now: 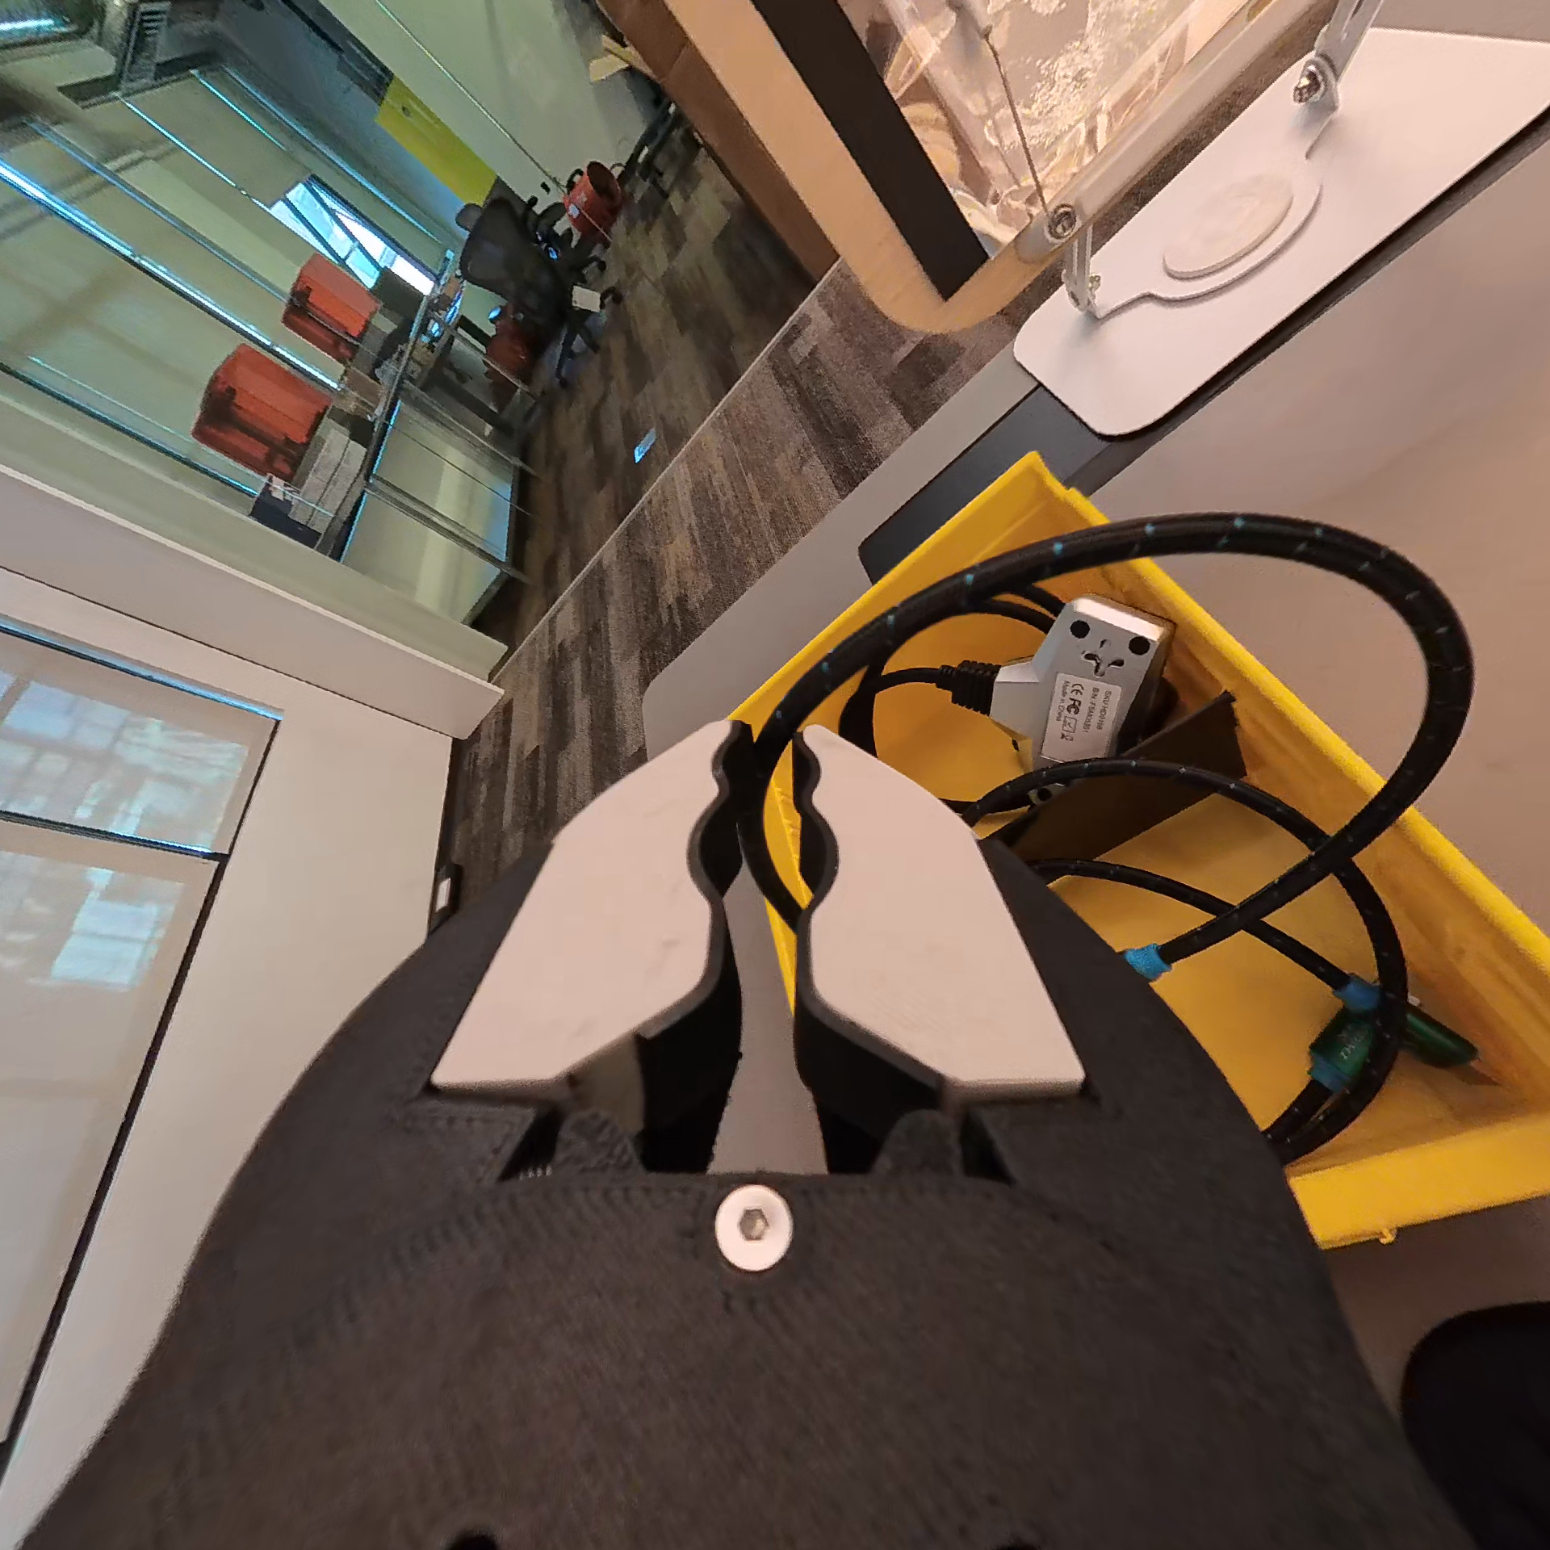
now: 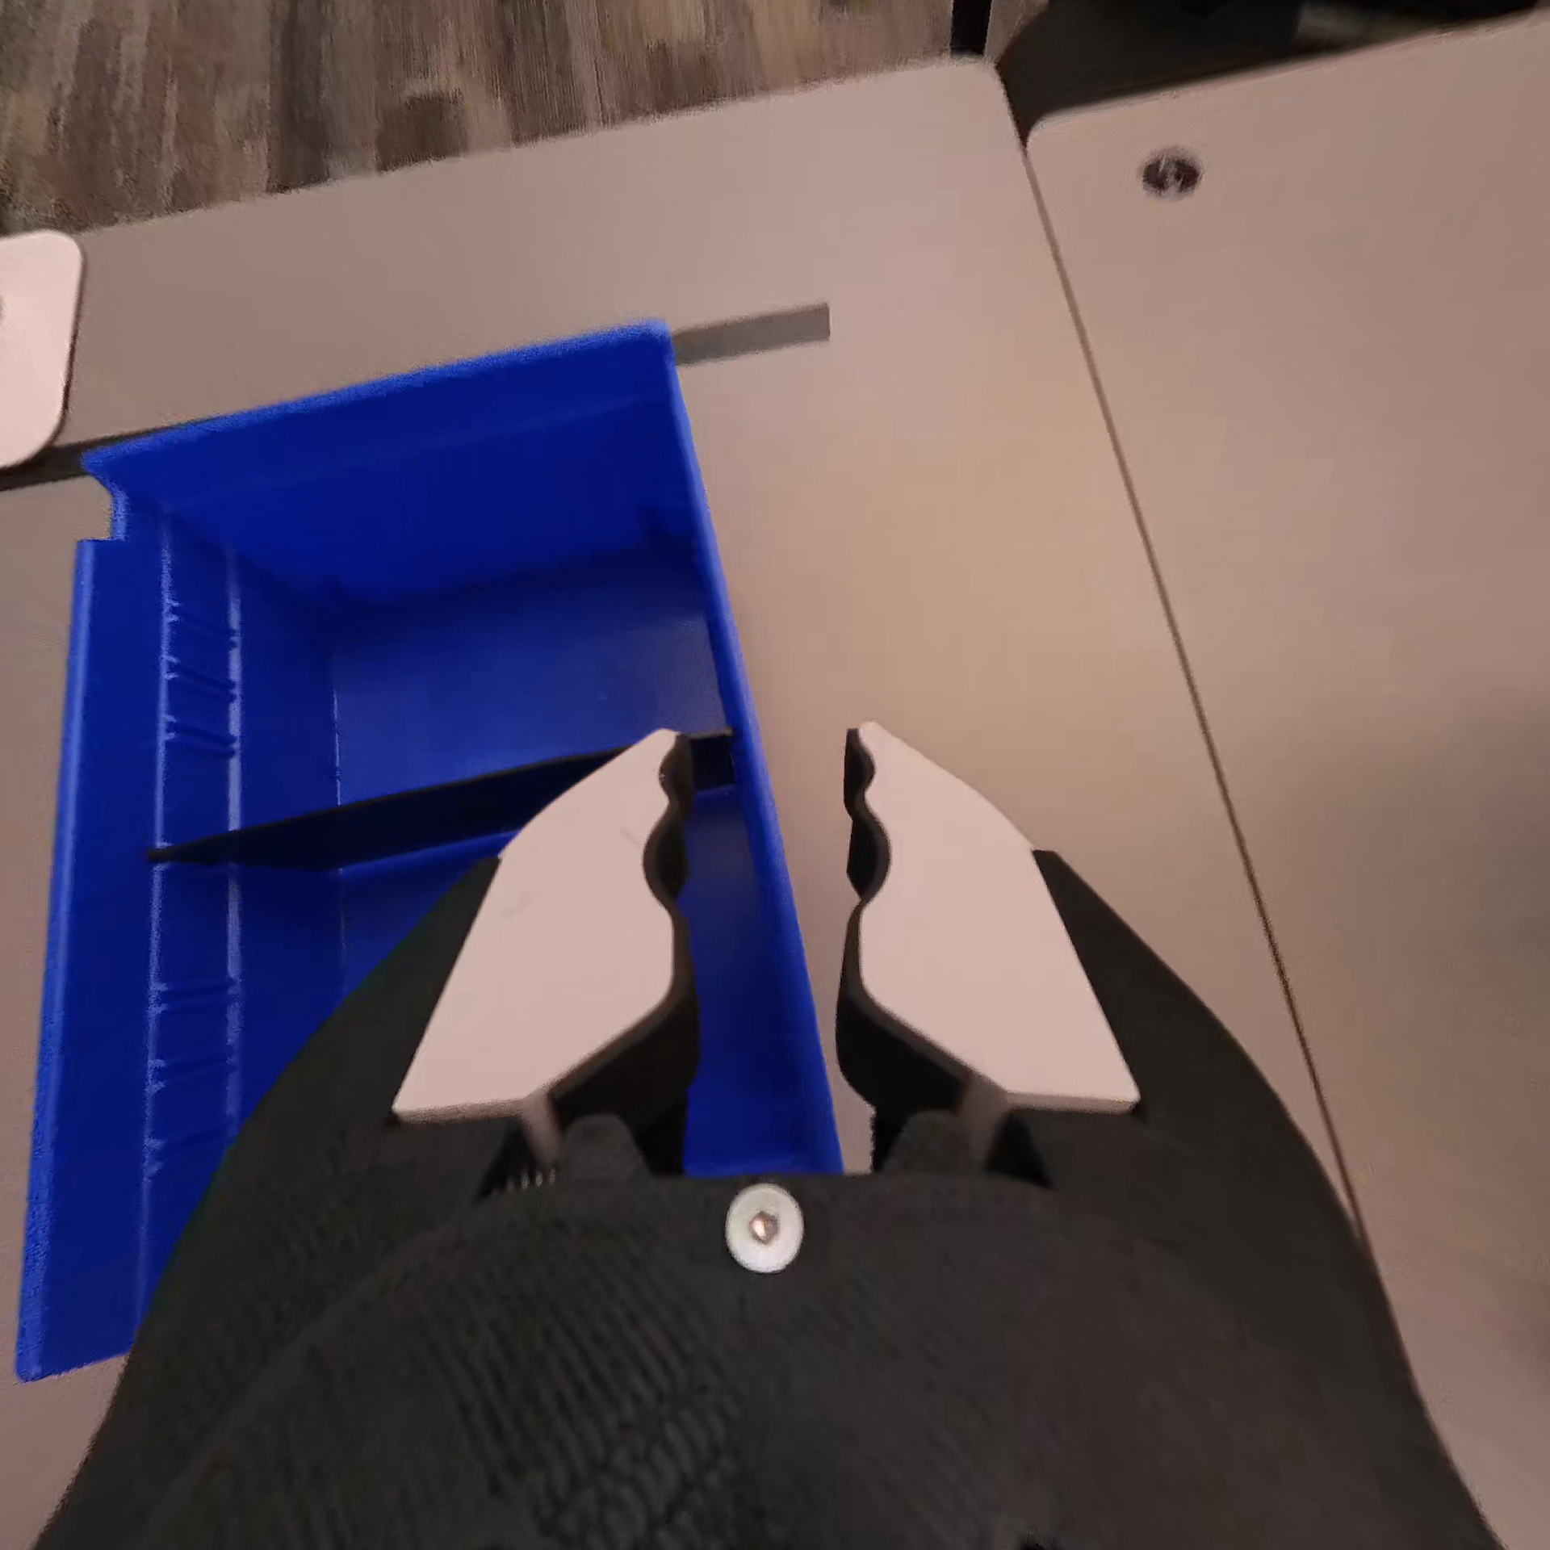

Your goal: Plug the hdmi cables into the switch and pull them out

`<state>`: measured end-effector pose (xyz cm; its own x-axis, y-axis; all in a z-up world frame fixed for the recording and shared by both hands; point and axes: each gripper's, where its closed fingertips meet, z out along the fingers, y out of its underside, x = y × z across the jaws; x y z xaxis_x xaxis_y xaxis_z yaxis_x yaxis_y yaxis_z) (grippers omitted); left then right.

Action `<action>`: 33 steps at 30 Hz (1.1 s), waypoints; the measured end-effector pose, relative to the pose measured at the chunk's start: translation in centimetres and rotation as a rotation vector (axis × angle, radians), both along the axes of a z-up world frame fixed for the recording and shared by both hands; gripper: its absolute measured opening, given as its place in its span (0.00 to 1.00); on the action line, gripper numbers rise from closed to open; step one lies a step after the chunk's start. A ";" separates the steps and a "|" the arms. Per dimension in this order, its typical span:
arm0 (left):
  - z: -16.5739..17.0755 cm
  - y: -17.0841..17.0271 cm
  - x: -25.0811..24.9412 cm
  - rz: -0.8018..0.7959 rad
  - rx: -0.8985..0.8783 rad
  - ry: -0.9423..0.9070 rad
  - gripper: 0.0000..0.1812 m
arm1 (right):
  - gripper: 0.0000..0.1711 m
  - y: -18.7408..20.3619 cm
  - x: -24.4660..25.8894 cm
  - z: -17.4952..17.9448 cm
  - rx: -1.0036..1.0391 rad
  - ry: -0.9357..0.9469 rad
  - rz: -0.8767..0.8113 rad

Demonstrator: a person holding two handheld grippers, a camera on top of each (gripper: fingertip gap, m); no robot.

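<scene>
**Braided cable in my left fingers, right fingers spread over the blue bin**

The black braided HDMI cable (image 1: 1258,537) runs between my left gripper (image 1: 767,746) fingers, which are drawn in narrow around it near their tips. From there it arcs up and over in a big loop and drops back into the yellow bin (image 1: 1308,755) on my right. Its far part ends at a blue collar (image 1: 1145,960) down in the near compartment, where green-bodied plugs (image 1: 1346,1044) of the cables lie tangled with more black cord. The grey switch (image 1: 1090,679) sits in the bin's far compartment, beyond a dark divider (image 1: 1124,788), leaning against the wall with its labelled face toward me and a black lead entering its side. I cannot tell whether anything else is plugged into it.

The yellow bin rests on a pale table (image 1: 1342,419). Past it stands a white stand base (image 1: 1258,293) holding a clear panel.

My right gripper (image 2: 767,738) hangs with its fingers spread wide and nothing between them, above the right wall of a blue bin (image 2: 403,470). That bin has a dark divider (image 2: 377,818) across it and rests on the same pale tabletop (image 2: 923,587).
</scene>
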<state>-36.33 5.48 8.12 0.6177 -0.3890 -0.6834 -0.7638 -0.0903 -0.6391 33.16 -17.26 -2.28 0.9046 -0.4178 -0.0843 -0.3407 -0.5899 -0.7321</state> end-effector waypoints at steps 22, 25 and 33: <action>3.5 -8.6 13.7 -0.211 -0.076 -0.246 0.04 | 0.34 6.7 -44.1 14.4 0.611 -0.103 1.199; 2.1 -8.6 15.5 -0.232 -0.109 -0.209 0.04 | 0.35 8.5 -45.4 11.4 0.499 -0.160 1.167; 0.1 -8.6 17.0 -0.269 -0.185 -0.161 0.04 | 0.04 9.8 -45.0 9.0 0.412 -0.061 1.181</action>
